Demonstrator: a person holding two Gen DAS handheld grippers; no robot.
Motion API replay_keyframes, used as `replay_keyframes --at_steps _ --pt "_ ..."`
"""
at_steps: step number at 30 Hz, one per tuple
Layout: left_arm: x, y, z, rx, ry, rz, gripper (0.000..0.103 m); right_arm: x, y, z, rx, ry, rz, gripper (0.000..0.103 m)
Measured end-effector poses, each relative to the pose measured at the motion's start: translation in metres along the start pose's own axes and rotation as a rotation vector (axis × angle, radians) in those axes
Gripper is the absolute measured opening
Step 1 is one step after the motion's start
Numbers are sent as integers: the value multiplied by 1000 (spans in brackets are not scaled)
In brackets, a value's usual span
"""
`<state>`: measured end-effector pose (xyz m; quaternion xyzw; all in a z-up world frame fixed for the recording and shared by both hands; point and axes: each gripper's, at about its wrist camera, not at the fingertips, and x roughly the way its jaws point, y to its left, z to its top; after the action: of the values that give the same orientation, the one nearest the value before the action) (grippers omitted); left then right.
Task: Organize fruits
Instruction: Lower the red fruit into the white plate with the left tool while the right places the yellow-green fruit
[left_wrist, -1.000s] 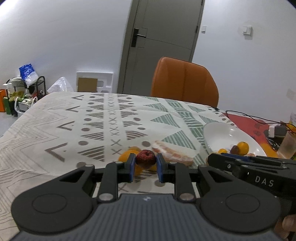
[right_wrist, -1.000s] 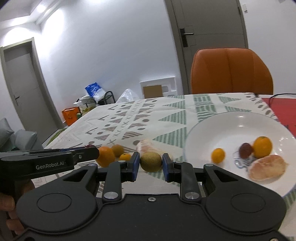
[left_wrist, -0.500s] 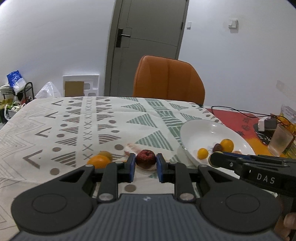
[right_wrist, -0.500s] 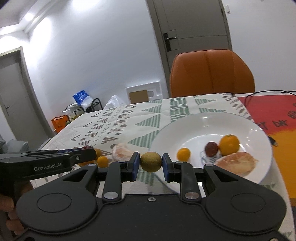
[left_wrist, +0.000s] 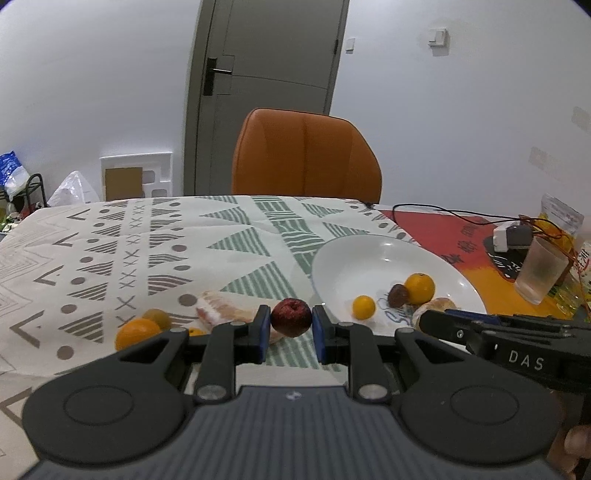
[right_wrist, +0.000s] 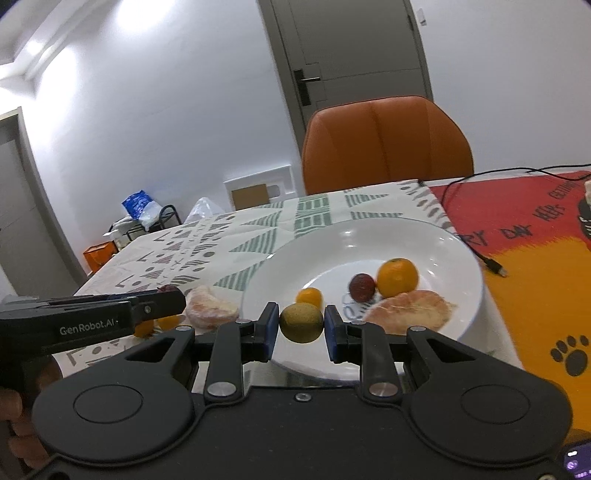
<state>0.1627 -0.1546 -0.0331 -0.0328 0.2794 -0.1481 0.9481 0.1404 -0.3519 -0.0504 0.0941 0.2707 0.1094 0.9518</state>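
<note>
Left gripper (left_wrist: 290, 334) clamped on a small dark red fruit (left_wrist: 291, 316), both blue pads touching it, fruit lifted above the patterned tablecloth (left_wrist: 110, 258). Right gripper (right_wrist: 301, 334) has a greenish-brown round fruit (right_wrist: 301, 322) between its pads; its jaws are opening, a thin gap seems to show on the right pad side, left side looks in contact, hard to tell for sure.

From the right gripper: white plate (right_wrist: 454, 258) directly ahead and under the tips, the held fruit sits over the plate's near rim. On the plate beyond the tips: small orange fruit (right_wrist: 309, 297), dark red fruit (right_wrist: 362, 287), larger orange (right_wrist: 398, 277), peeled citrus segment (right_wrist: 410, 310) to the right of the tips. Left of the tips, on the cloth, another peeled citrus piece (right_wrist: 210, 308).

From the left gripper: plate lies ahead-right of the tips. Just left of and behind the tips a peeled segment on the cloth, further left an orange (left_wrist: 136, 334) and a small brownish fruit (left_wrist: 158, 318) touching or nearly so. Right gripper's body crosses in from the right, near the plate's front edge.

Orange chair (left_wrist: 306, 155) at the table's far side. Red-orange mat (right_wrist: 535, 236) right of the plate with a black cable (right_wrist: 491, 263) on it. Frosted cup (left_wrist: 541, 269) far right.
</note>
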Motion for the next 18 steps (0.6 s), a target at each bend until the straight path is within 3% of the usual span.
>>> replay_keyframes --at_steps 18 --pt "17 -38 3 62 15 -66 22 -21 -32 -8 64 -26 -50 31"
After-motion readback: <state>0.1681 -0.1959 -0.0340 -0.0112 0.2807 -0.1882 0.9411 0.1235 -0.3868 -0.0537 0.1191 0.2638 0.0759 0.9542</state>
